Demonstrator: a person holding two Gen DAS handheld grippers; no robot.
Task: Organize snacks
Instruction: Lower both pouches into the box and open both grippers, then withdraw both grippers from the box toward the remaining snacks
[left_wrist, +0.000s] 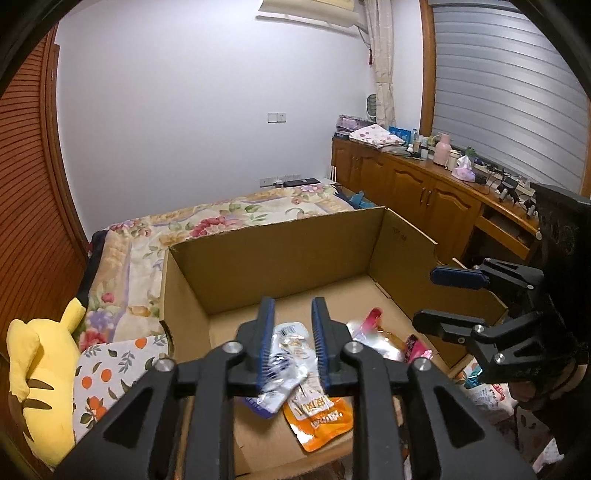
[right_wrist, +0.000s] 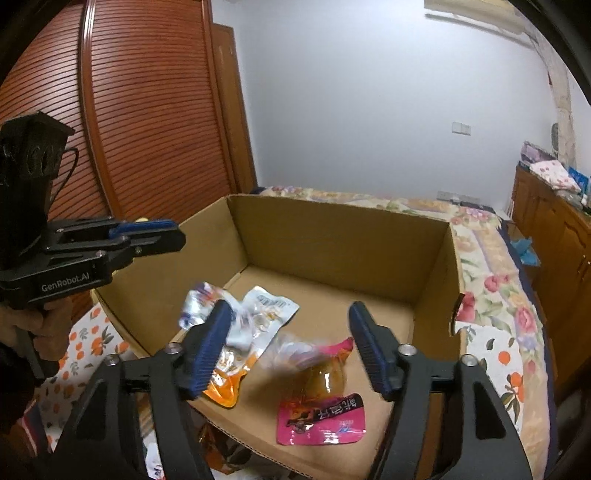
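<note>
An open cardboard box (left_wrist: 280, 254) (right_wrist: 332, 240) sits on a bed. Several snack packets lie on its floor: a white packet (left_wrist: 290, 341) (right_wrist: 264, 314), an orange packet (left_wrist: 321, 421) (right_wrist: 223, 386), a clear pink-topped packet (left_wrist: 373, 332) (right_wrist: 317, 363) and a pink packet (right_wrist: 321, 419) (left_wrist: 417, 347). A blurred white-blue packet (left_wrist: 275, 384) (right_wrist: 195, 304) is in the air below my left gripper (left_wrist: 293, 310) (right_wrist: 162, 230), which is open above the box. My right gripper (right_wrist: 291, 314) (left_wrist: 432, 297) is open and empty over the box's right part.
The box rests on a floral quilt (left_wrist: 229, 218) (right_wrist: 491, 291). A yellow plush toy (left_wrist: 40, 376) and an orange-print cloth (left_wrist: 107, 373) lie left of the box. More snack packets (left_wrist: 491, 398) lie right of it. Wooden cabinets (left_wrist: 417, 184) line the right wall.
</note>
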